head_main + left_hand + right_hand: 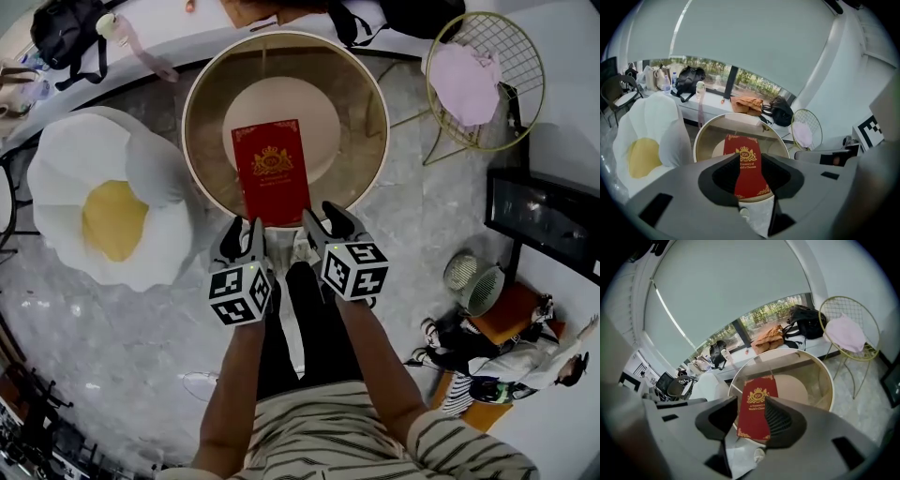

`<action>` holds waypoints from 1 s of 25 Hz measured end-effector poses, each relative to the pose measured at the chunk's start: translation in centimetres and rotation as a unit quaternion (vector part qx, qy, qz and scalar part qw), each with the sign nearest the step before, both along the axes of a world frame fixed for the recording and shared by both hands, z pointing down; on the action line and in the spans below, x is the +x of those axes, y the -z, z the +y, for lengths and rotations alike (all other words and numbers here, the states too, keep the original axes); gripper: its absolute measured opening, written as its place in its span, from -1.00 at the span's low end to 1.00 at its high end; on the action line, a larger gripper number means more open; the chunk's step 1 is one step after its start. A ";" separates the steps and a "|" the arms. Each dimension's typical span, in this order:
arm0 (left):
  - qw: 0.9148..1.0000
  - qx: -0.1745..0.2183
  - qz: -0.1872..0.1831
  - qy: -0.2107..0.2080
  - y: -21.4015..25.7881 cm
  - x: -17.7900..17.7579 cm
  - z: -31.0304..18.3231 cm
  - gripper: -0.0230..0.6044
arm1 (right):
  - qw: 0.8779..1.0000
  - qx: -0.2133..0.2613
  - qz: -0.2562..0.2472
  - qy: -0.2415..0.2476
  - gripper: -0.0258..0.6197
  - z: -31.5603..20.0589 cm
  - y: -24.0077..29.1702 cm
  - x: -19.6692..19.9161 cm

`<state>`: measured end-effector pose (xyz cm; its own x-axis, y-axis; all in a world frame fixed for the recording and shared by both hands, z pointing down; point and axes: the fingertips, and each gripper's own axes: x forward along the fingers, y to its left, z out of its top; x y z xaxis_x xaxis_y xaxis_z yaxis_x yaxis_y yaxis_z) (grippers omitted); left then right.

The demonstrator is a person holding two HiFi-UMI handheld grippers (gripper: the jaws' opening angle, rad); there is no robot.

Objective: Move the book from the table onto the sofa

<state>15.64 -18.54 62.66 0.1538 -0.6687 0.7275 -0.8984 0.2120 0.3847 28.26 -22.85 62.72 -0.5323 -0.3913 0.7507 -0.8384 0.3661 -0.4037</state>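
One book [271,171], long axis near-to-far.

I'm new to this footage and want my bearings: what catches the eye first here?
A red book with gold print lies on the round glass table, upper middle of the head view. Left of the table sits a white sofa shaped like a fried egg, yellow in the middle. At the table's near edge the left gripper and right gripper hover, jaws apart, holding nothing.

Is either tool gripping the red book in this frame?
No, the red book lies flat on the round table, while the left tool and right tool hover at its near edge, jaws apart.
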 end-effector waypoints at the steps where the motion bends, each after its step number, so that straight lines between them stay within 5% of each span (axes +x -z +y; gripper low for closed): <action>1: 1.000 -0.005 0.004 -0.001 -0.9 0.1 0.0 -0.51 | 1.000 -0.004 0.002 0.002 -0.36 -0.1 -0.8 0.0; 25: 0.991 -0.107 0.076 -0.030 -17.8 -0.9 -0.7 -0.10 | 0.992 -0.125 0.001 0.026 0.02 -0.5 -18.0 -0.6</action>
<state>14.73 -19.24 80.49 0.3065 -0.4880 0.8173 -0.8469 0.2521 0.4681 27.67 -23.38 80.76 -0.5457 -0.1641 0.8217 -0.8216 0.2976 -0.4862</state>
